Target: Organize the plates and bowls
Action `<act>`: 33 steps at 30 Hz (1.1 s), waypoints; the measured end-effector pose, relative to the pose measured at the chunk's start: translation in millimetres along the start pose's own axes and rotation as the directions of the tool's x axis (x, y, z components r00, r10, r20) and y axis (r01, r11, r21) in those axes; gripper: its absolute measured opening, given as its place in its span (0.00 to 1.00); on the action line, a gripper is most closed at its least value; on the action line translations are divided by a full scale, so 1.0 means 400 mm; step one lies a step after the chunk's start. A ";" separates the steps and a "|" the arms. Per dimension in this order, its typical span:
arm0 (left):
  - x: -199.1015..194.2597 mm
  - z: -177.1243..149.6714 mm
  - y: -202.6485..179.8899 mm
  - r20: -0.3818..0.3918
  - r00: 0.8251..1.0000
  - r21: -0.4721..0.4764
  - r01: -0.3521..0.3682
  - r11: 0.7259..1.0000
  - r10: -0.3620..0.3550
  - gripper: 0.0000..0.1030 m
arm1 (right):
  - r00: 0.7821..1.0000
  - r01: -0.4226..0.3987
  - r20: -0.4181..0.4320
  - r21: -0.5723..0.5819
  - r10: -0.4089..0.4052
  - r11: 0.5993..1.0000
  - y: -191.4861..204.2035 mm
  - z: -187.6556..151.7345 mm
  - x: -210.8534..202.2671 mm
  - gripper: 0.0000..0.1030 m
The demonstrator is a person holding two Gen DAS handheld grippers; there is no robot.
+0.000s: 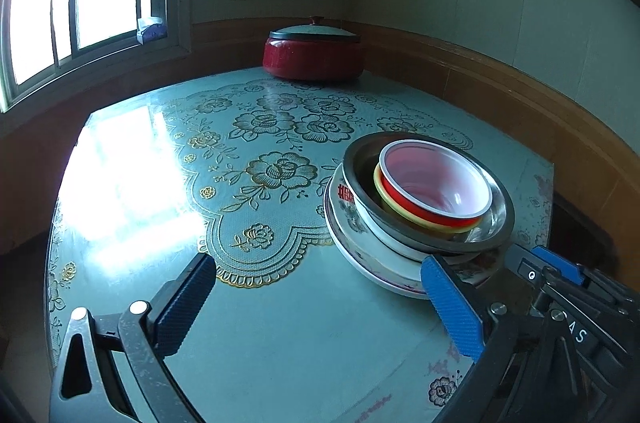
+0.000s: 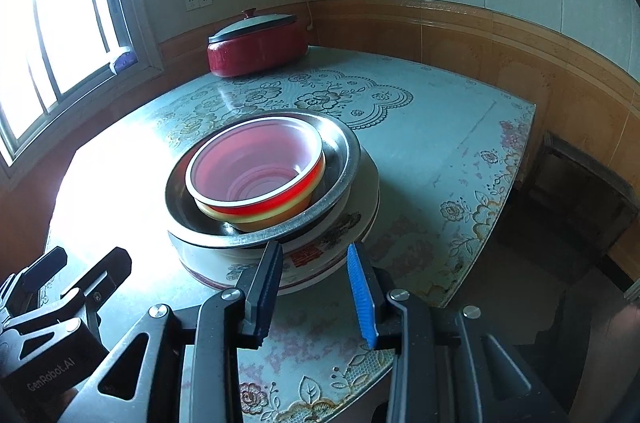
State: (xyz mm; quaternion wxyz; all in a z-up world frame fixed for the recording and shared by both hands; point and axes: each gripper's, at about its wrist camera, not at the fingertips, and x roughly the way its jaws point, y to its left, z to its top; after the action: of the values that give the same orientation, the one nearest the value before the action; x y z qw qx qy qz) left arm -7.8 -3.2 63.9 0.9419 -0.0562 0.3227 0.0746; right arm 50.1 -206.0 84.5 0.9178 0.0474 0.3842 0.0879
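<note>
The left gripper gapes wide over bare tabletop, holding nothing. Just to its right sits the stack of plates and bowls, red bowl on top. The right gripper, jaws narrowly parted and empty, faces the stack's near edge.

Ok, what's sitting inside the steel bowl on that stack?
Inside the steel bowl sits a yellow bowl, and nested in that a red bowl with a white rim. The red bowl looks empty. The steel bowl's bottom is covered by them, so anything there can't be seen.
</note>
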 end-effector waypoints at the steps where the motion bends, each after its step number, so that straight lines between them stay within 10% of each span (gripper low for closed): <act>1: -0.002 0.001 0.002 0.006 1.000 0.000 0.007 1.000 -0.007 1.00 | 1.000 0.001 0.000 0.001 -0.001 1.000 0.001 0.001 0.001 0.32; 33: -0.023 0.002 -0.007 0.092 0.995 0.027 -0.026 0.999 0.024 0.99 | 0.999 -0.005 -0.035 0.001 0.005 1.000 -0.001 0.000 0.028 0.32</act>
State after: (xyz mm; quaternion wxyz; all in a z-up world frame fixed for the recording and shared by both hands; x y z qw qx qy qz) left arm -14.1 -6.9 70.4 0.9554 -0.0355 0.2808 0.0843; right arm 58.0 -204.3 76.7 0.9106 0.0474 0.4004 0.0907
